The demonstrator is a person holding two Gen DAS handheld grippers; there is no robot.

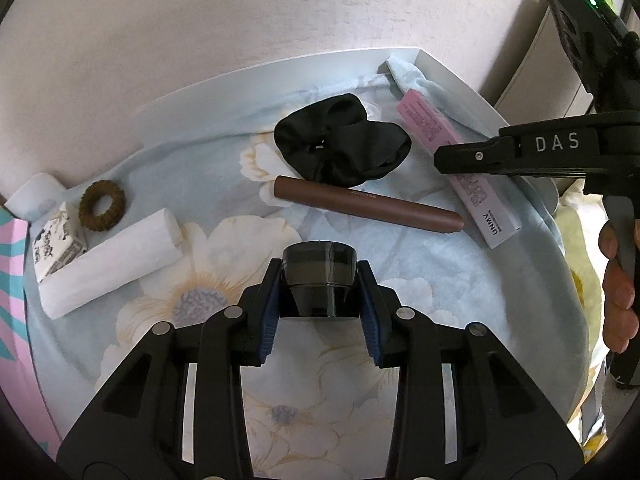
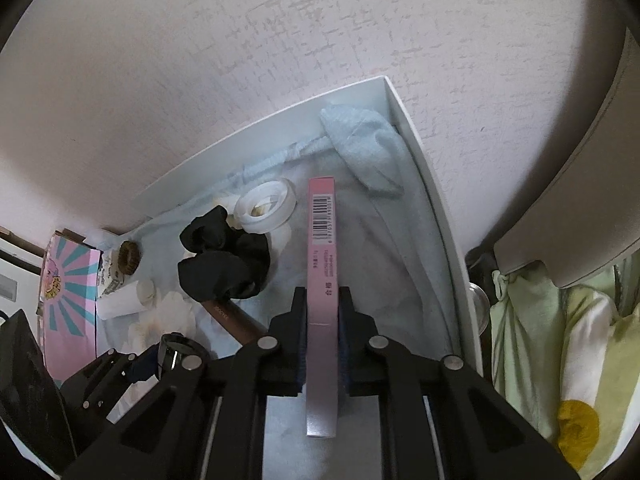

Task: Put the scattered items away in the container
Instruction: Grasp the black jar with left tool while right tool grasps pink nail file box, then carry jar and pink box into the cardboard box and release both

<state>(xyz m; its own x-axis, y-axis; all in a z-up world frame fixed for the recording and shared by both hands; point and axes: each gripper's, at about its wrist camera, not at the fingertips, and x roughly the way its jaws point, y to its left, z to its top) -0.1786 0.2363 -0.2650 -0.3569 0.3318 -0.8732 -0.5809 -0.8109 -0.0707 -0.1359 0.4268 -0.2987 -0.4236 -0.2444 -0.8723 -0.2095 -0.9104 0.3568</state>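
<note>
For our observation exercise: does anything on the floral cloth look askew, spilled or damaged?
Nothing looks spilled or broken. The floral cloth is bunched into the white tray's far corner. The black scrunchie lies crumpled against the brown pencil.

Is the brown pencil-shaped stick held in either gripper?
No, the brown stick lies free on the floral cloth, no gripper touching it.

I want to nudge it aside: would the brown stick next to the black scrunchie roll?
Probably: the brown stick looks round and smooth, lying flat on the soft floral cloth. The cloth may slow it. It looks rigid, so it should move as one piece.
</note>
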